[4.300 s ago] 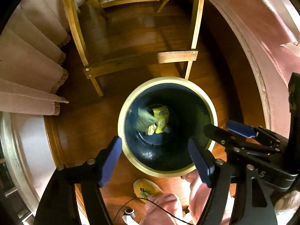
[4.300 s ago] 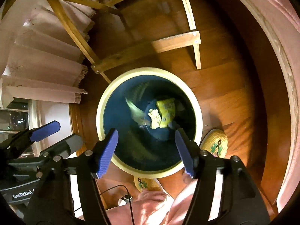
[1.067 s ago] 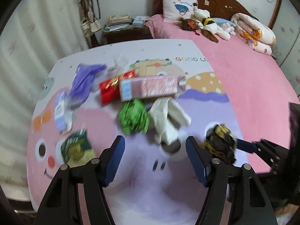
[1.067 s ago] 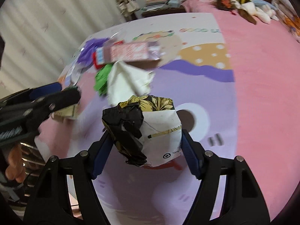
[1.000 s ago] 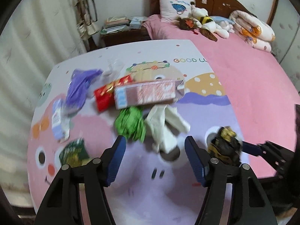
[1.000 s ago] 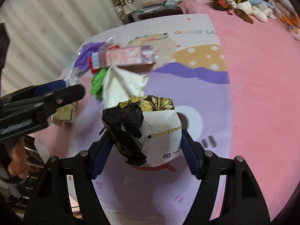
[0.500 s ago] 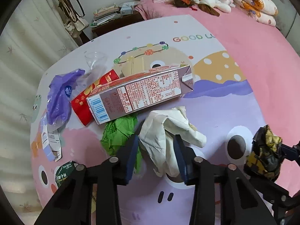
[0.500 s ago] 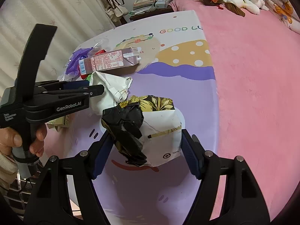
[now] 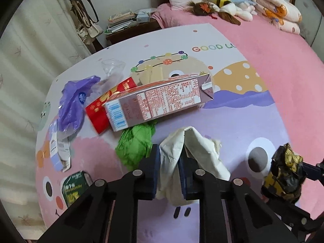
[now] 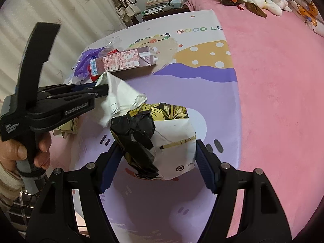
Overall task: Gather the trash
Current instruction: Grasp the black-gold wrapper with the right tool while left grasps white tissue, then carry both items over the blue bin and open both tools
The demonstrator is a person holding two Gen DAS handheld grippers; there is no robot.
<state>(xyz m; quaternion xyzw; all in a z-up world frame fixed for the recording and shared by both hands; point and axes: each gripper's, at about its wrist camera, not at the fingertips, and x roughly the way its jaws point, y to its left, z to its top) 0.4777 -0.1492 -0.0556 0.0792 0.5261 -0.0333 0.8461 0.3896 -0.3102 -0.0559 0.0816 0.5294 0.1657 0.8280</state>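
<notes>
Paper wad [image 9: 188,154] — soft, light, crushable — sits pinched in the left tongs [image 9: 169,172]; right tongs [image 10: 155,162] clamp a crumpled carton [image 10: 162,139] mid-body.

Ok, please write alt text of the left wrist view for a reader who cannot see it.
The left gripper is shut on a crumpled white paper above a cartoon mat. Beyond lie a green wrapper, a long pink carton and a purple bag; at right, the right gripper holds a black-and-yellow wad.
</notes>
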